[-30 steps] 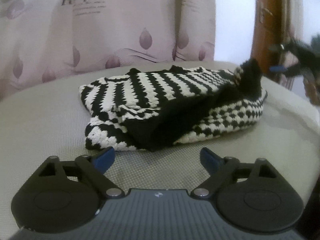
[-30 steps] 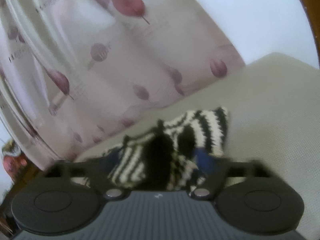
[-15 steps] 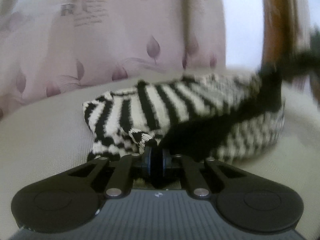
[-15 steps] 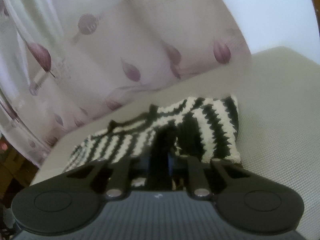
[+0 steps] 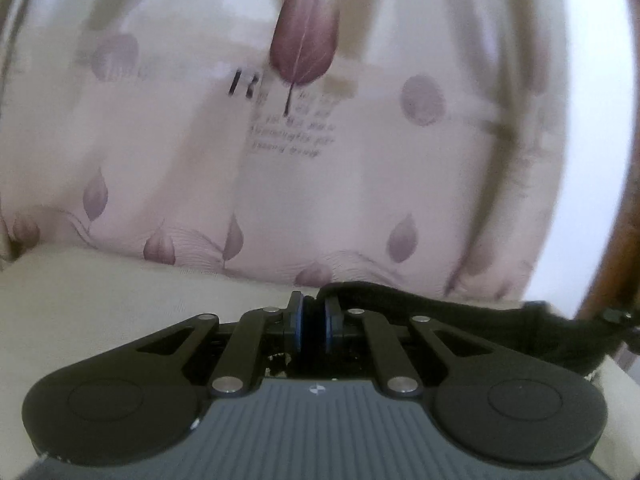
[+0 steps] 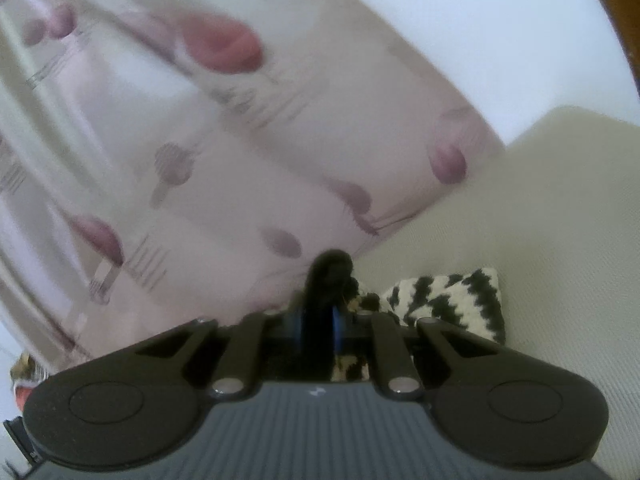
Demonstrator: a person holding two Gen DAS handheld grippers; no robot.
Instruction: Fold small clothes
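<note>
Black-and-white zigzag knitted garment (image 6: 452, 300): lies on the beige woven-cloth counter (image 6: 560, 240), black edge (image 5: 460, 312) lifted. Left gripper (image 5: 314, 326): fingers clenched on that black edge. Right gripper (image 6: 316, 328): fingers clenched on a black fold. Pink leaf-print curtain (image 5: 320, 160) hangs along the counter's far edge; brown wooden frame (image 5: 624, 240) at right.

The garment (image 6: 452, 300) is chunky knit — rough, black and cream. The table (image 5: 100, 300) wears a matt, finely woven beige cloth. The far curtain (image 5: 360, 184) is thin printed fabric — faintly sheened. The right gripper (image 6: 316, 330) is matt black plastic with shiny metal pins.
</note>
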